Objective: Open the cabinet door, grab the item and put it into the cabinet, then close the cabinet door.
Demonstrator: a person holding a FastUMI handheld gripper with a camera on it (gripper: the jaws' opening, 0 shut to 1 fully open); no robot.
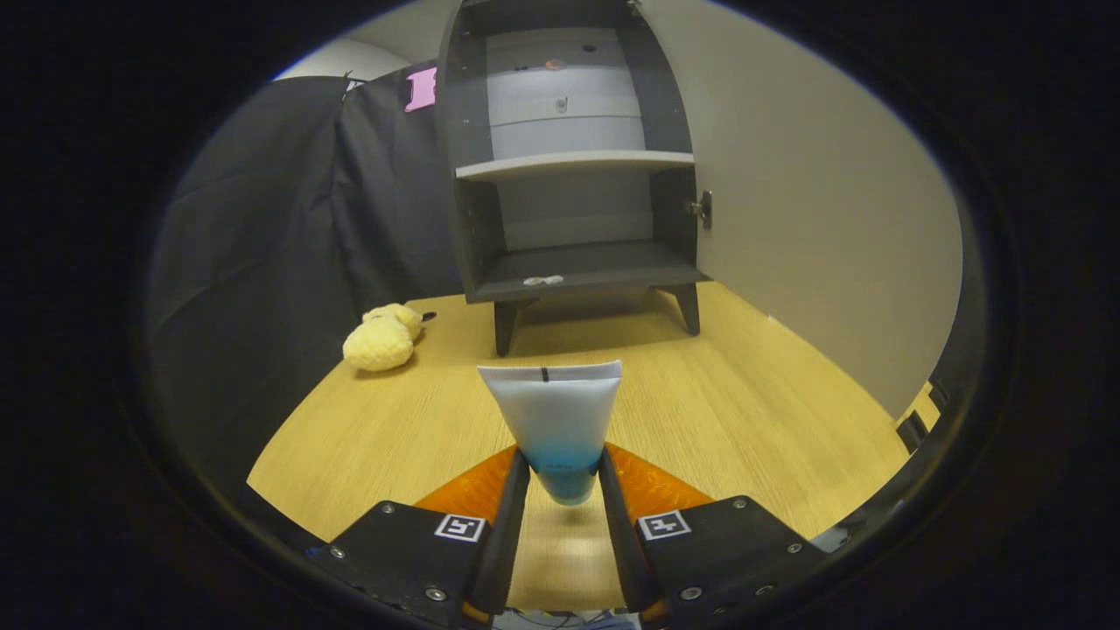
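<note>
Gripper (560,472) level, pointing 12 o'clock. Both fingers (510,516) closed in on a tube (555,420), one pressing at 9 o'clock, one at 3 o'clock, clamping its lower blue end. Fingers near parallel, narrow gap. Tube stands up out of the tips, flat crimped end on top, cap end hanging between the fingers.

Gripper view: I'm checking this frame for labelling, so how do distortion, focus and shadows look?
Gripper view: fisheye bows the cabinet sides and the wooden table edge; the tube, gripped in the tool, and the cabinet look sharp; soft shadow lies under the cabinet; the plush toy is evenly lit.
</note>
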